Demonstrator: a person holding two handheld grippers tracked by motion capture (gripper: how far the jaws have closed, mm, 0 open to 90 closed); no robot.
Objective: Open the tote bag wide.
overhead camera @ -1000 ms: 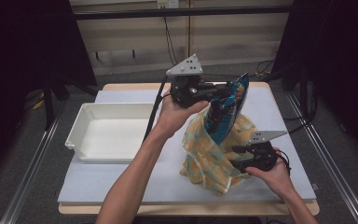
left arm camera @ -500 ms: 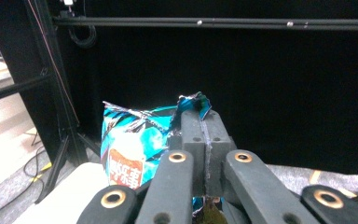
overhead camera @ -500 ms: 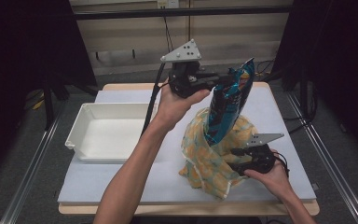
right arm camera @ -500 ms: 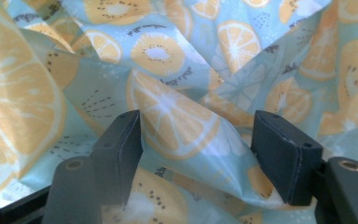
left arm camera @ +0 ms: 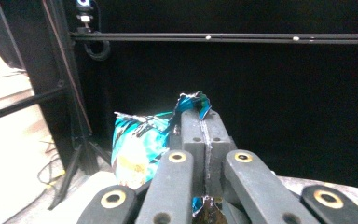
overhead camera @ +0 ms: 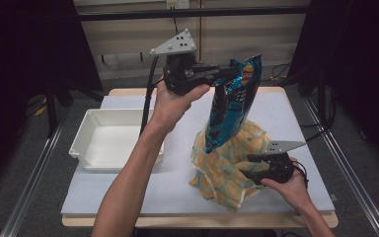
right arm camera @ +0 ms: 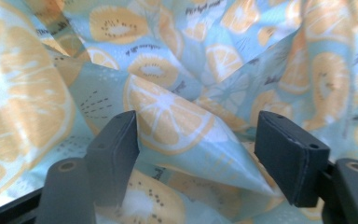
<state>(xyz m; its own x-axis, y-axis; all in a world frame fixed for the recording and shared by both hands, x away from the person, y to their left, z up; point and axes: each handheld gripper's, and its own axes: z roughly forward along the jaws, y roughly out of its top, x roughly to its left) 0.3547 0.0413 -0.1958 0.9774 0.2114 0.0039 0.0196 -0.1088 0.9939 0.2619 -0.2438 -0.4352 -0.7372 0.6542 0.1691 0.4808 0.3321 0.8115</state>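
A blue chip bag (overhead camera: pixel 229 106) hung in the air above the middle of the table, with its bottom end dipping into the open top of a cloth bag (overhead camera: pixel 225 165) printed with orange slices. The left gripper (overhead camera: pixel 223 72) was pinching the chip bag's top edge, its two black jaws pressed tight together on the crinkled foil; the left gripper view showed the same bag (left arm camera: pixel 142 147) squeezed between them. The cloth bag sat crumpled on the white table top (overhead camera: pixel 128 190), towards the person's right. A white plastic tray (overhead camera: pixel 109 140) lay on the left part of the table, near the cloth bag but not touching it. The left hand (overhead camera: pixel 175 101) was raised high, with the forearm reaching up from the bottom edge and passing over the tray's right corner. The right hand (overhead camera: pixel 288 185) stayed low by the table's right edge, holding the right gripper (overhead camera: pixel 242 168) against the cloth bag's side. In the right gripper view its jaws stood spread wide, with a fold of the orange print cloth (right arm camera: pixel 186 121) poking up between them. A dark curtain (overhead camera: pixel 24 59) hung behind the table.
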